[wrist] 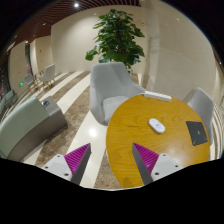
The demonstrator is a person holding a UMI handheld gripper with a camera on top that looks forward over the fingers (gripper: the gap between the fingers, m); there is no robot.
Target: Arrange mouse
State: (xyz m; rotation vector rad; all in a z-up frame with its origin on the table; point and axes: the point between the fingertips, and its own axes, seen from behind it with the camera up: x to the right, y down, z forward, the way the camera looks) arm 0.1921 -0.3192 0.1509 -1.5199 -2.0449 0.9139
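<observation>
A small white mouse (157, 125) lies on a round wooden table (140, 125), well beyond my fingers and to the right. A dark mouse mat (196, 131) lies on the table further right of the mouse. My gripper (112, 160) is open and empty, held high above the table's near left edge. Its two purple pads (77, 158) stand wide apart, with the floor and the table edge showing between them.
A grey armchair (113, 86) stands behind the table, with a second one (201, 103) at its right. A grey sofa (28, 125) is at the left. A large green potted plant (117, 38) stands at the back. Light tiled floor lies between the sofa and the table.
</observation>
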